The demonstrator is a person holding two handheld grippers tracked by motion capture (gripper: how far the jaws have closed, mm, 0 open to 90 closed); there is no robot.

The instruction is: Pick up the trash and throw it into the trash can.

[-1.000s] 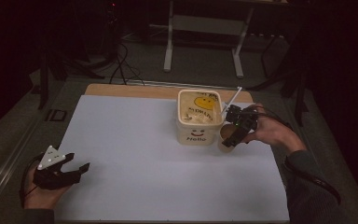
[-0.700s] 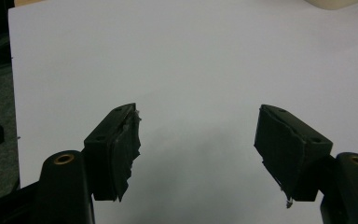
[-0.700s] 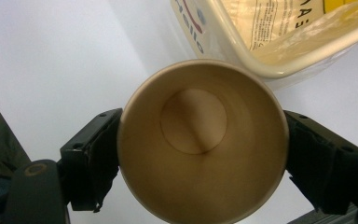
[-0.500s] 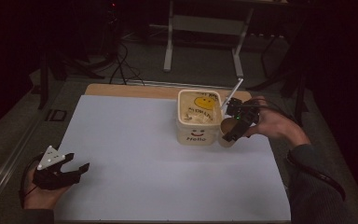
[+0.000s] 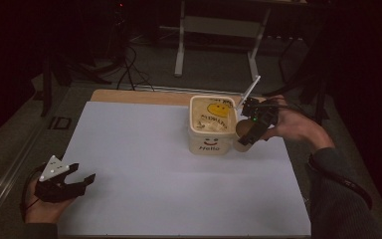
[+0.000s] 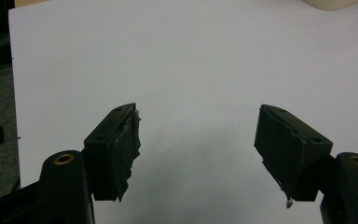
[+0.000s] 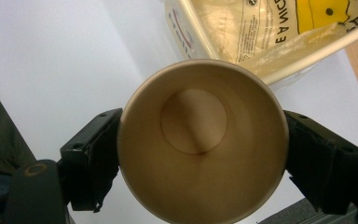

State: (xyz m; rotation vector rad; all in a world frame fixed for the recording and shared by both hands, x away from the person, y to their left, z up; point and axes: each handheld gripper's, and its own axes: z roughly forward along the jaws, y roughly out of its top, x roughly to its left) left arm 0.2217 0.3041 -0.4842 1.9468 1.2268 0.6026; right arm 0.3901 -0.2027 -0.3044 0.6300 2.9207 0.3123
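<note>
In a dark room, the right gripper [image 7: 200, 149] clamped a cup [image 5: 244, 131] beside the tub [image 5: 211, 124] on the white-topped bench [image 5: 144, 149], while the left gripper [image 5: 82, 181] rested with fingers apart.

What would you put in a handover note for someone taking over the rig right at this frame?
Right gripper: shut on the brown paper cup, held off the sheet beside the cream tub; the cup looks empty.
Left gripper: open, holding nothing, low over the white sheet at its near-left corner.
Tub: open, lined with a printed bag, at the far right of the sheet.
Done: cup gripped and lifted.
Left: probably bring the cup to the tub's opening; nothing has gone in or come out that I can see.
</note>
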